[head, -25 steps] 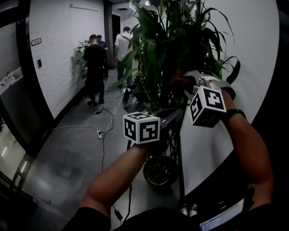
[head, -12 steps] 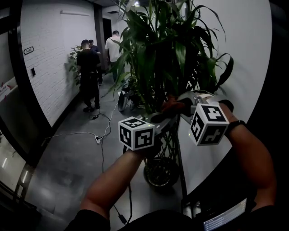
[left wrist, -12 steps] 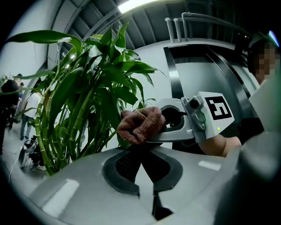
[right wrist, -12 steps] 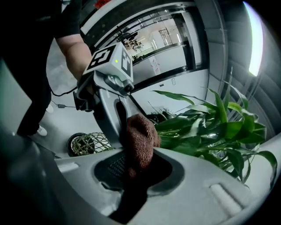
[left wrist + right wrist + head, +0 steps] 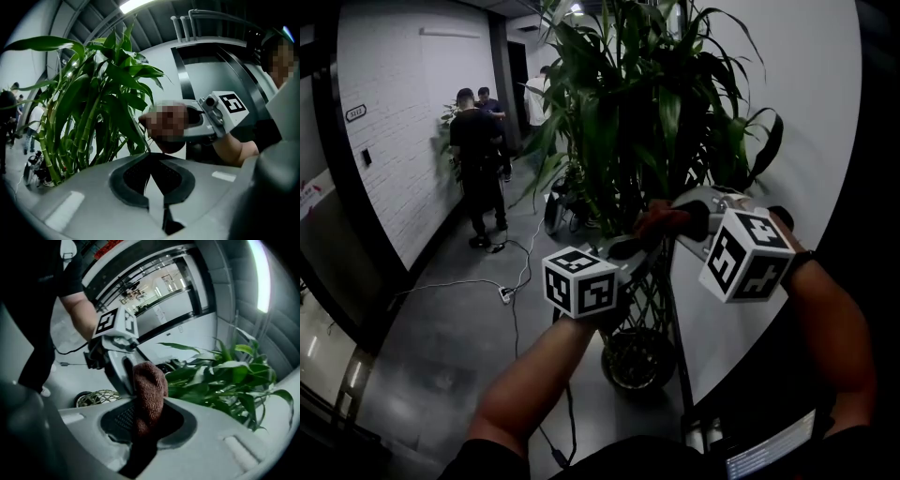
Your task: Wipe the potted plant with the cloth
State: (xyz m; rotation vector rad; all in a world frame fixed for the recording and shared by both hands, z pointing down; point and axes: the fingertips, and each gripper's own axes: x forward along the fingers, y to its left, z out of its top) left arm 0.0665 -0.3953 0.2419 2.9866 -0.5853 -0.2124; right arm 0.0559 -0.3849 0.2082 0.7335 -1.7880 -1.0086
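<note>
The potted plant (image 5: 628, 103) has tall green leaves and stands in a woven pot (image 5: 633, 361) by the white wall. My left gripper (image 5: 630, 246) reaches into the lower leaves. In the left gripper view it (image 5: 152, 161) is shut, with a thin leaf tip (image 5: 143, 140) running down between the pads. My right gripper (image 5: 675, 220) is shut on a reddish-brown knitted cloth (image 5: 659, 221), just right of the left gripper's tip. In the right gripper view the cloth (image 5: 149, 392) stands up out of the right gripper (image 5: 145, 413), with the leaves (image 5: 225, 376) to its right.
Several people (image 5: 478, 141) stand down the corridor at the back left. A cable and a power strip (image 5: 507, 293) lie on the grey floor. The white curved wall (image 5: 797, 112) is right behind the plant. A lit screen (image 5: 769, 450) shows at the bottom right.
My right gripper has come down and slightly right with the cloth, closer to the left gripper's tip. The left gripper has stayed at the leaves.
</note>
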